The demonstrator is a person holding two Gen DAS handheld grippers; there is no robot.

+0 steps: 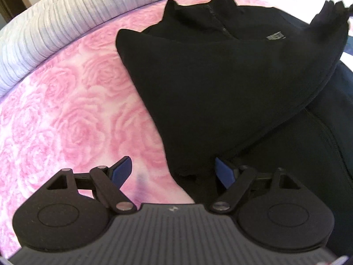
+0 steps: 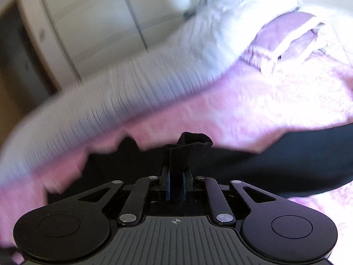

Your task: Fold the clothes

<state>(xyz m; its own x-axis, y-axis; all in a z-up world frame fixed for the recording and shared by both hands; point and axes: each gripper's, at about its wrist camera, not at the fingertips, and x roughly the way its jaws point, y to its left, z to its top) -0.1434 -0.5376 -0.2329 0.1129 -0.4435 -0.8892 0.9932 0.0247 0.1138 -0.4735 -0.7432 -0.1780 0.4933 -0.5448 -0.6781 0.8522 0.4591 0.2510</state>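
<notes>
Black jacket (image 1: 220,84) lies spread on a pink rose-patterned bedspread (image 1: 66,114), collar toward the far side of the bed, where a ribbed pale grey blanket (image 1: 55,22) runs along the edge. In the left wrist view, one sleeve is folded diagonally across the chest, its cuff end lifted at the upper right of the picture; the front zip (image 1: 217,19) and a small grey chest label (image 1: 274,36) show above the fold. The left gripper (image 1: 176,172) hangs near the lower edge of the garment with its jaws standing wide apart: one blue pad (image 1: 122,172) lies over bare bedspread, the other (image 1: 224,172) over the dark cloth, and the hem corner lies between them in the picture without either pad pressing on it. In the right wrist view, much blurred, the right gripper (image 2: 175,187) has its jaws drawn nearly together, and a bunched piece of black cloth, the ribbed sleeve cuff (image 2: 187,150), is pinched between the blue pads and flares out above them. Below and to the right of the cuff the dark body of the jacket stretches across the pink bedspread. Behind it runs the grey blanket, with a mauve pillow (image 2: 286,37) at the upper right and pale cupboard doors (image 2: 99,22) on the far wall.
</notes>
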